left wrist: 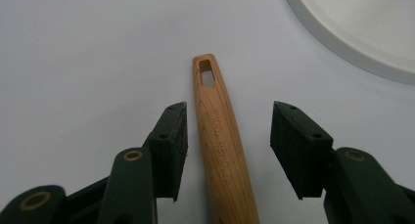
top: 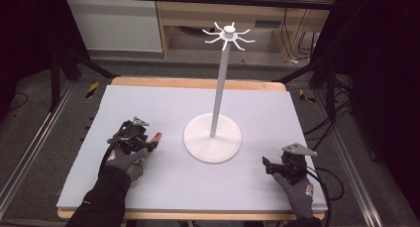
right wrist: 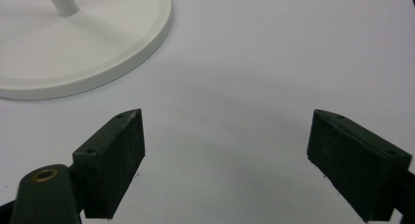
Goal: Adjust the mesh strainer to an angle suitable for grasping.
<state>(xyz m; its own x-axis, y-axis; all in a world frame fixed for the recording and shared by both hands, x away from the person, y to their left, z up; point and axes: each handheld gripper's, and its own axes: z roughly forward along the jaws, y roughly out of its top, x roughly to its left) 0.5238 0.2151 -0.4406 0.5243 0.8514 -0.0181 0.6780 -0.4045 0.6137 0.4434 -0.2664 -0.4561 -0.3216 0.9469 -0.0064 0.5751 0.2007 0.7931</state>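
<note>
A wooden utensil handle (left wrist: 220, 145) with a slot hole near its end lies flat on the grey mat, its tip (top: 156, 136) pointing toward the stand. My left gripper (left wrist: 230, 109) straddles the handle low over the mat. Its jaws stand open, with a narrow gap on one side and a wider one on the other. In the high view the left gripper (top: 146, 142) sits at the mat's left, and the hand hides the rest of the utensil. My right gripper (right wrist: 227, 119) is open with bare mat between its pads, resting at the front right (top: 268, 165).
A white stand with a round base (top: 198, 146), a thin pole (top: 218, 88) and a ring of hooks (top: 229, 34) on top rises at the mat's middle. Its base rim shows in the left gripper view (left wrist: 342, 48) and the right gripper view (right wrist: 98, 72). The grey mat (top: 257, 108) covers a wooden table.
</note>
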